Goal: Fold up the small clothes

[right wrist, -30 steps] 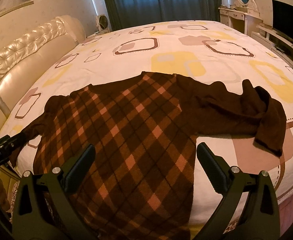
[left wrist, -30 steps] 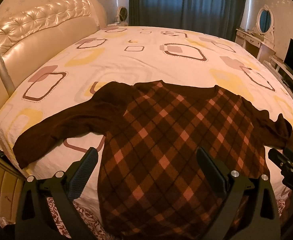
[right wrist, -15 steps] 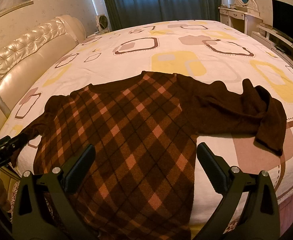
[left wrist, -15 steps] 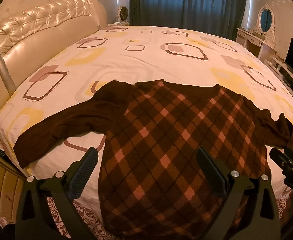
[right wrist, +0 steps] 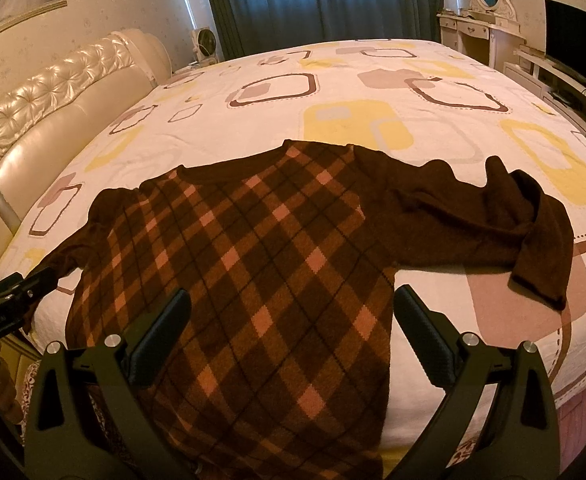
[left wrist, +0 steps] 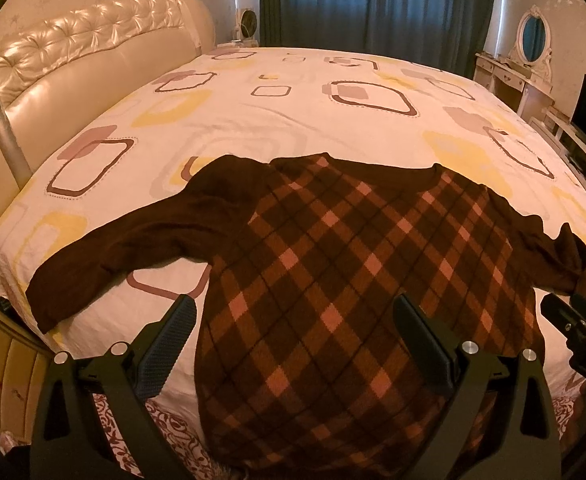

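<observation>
**Left wrist view: sweater spread out, nothing folded yet**

Left wrist view shows a dark brown argyle sweater (left wrist: 333, 280) lying face up on the bed (left wrist: 293, 120), its hem hanging over the near edge. The left gripper (left wrist: 293, 344) hovers above the lower body of the garment, jaws spread wide, holding nothing. From the right wrist camera, the right gripper (right wrist: 293, 340) is equally agape over the hem area. The left sleeve (left wrist: 133, 248) lies stretched out flat toward the headboard (left wrist: 85, 52); the right sleeve (right wrist: 513, 232) is crumpled and doubled over itself. The knit looks soft, floppy and fairly thick, so I reckon it will sag and drag rather than slide. Pinching a cuff or the shoulder seam seems the sensible hold.
</observation>
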Demonstrator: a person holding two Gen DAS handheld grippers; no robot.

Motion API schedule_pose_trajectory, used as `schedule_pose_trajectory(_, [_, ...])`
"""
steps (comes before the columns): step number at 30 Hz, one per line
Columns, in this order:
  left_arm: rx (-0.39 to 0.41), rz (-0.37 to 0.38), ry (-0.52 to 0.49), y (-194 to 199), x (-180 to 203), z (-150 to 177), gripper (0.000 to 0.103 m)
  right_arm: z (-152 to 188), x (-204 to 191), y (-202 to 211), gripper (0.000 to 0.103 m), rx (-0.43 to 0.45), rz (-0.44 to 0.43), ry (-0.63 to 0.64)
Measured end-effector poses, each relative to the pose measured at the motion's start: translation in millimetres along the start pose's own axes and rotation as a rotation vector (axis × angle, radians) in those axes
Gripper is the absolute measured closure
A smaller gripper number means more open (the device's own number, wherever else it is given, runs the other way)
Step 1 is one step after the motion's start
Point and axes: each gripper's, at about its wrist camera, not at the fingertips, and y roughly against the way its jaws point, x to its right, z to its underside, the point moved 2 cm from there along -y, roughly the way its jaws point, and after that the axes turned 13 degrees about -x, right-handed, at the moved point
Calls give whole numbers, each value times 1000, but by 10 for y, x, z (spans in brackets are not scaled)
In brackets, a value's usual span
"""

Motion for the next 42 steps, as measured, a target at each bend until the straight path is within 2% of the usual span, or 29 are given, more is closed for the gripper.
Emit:
schedule_pose_trajectory(19, [-39, -3, 0, -120, 56, 34, 5, -22, 64, 21, 2, -3, 28, -29])
schedule_pose_trajectory(32, [-61, 1, 14, -182, 36, 39, 5, -27, 94, -11, 2, -20, 106, -34])
schedule_pose_trajectory(42, [-66, 2, 15, -203, 28, 47, 5, -29, 54, -6, 2, -25, 120, -15])
